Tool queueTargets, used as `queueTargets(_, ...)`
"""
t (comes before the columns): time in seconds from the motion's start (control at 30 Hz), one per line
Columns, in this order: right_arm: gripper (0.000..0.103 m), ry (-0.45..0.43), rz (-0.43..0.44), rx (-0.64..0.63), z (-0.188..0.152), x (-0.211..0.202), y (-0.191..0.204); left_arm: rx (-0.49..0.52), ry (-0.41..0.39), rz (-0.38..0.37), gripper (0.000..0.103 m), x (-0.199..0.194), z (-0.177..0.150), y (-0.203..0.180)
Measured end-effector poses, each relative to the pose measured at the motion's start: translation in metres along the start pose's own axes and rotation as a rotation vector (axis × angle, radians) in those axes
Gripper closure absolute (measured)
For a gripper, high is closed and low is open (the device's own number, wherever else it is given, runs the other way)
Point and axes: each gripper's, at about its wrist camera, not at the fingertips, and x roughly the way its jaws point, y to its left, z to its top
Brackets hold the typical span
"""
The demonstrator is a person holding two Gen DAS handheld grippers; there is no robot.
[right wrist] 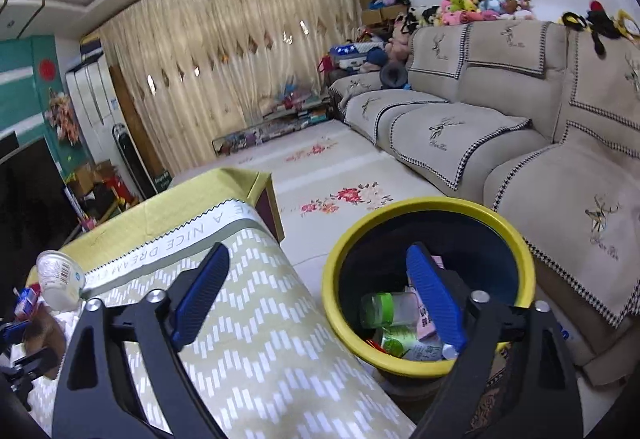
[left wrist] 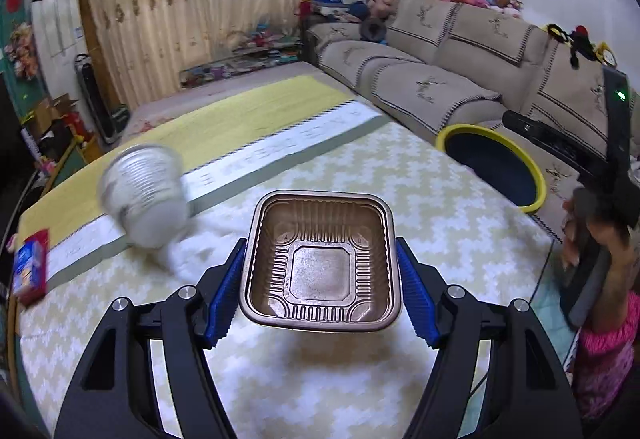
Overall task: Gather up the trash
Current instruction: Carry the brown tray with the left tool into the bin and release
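While the left tongs [left wrist: 320, 287] pinch the brown plastic tray [left wrist: 320, 259] by its two side walls, the tray hangs in the air above the table [left wrist: 440, 215]. It looks light and thin, so a hard squeeze could bend it. The ribbed sides seem a good place to hold. The right tongs [right wrist: 320, 303] are spread wide with nothing in them, over the yellow bin [right wrist: 516, 239], which already has bottles inside. A plastic cup [left wrist: 146, 195] waits on the table.
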Motion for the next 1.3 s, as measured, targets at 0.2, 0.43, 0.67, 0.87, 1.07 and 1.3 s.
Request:
queueTargets(0.2, 0.016, -0.037, -0.072, 0.077, 0.004, -0.020, -0.051, 0.072, 0.017, -0.090, 0.033, 0.033, 0.036, -0.054)
queueTargets(0.43, 0.016, -0.054, -0.137, 0.164, 0.008, -0.032, -0.108, 0.174, 0.051, -0.197, 0.033, 0.082, 0.080, -0.139)
queueTargets(0.67, 0.016, -0.075, -0.221, 0.233, 0.010, -0.048, -0.167, 0.226, 0.132, -0.232, 0.033, 0.147, 0.111, -0.212)
queueTargets(0.87, 0.016, -0.065, -0.264, 0.267, 0.007, -0.054, -0.200, 0.246, 0.184, -0.221, 0.033, 0.200, 0.131, -0.256)
queueTargets(1.07, 0.016, -0.051, -0.261, 0.274, 0.002, -0.051, -0.209, 0.215, 0.206, -0.222, 0.031, 0.232, 0.144, -0.276)
queueTargets(1.3, 0.016, -0.038, -0.246, 0.256, 0.002, -0.047, -0.200, 0.131, 0.201, -0.229, 0.015, 0.230, 0.143, -0.255)
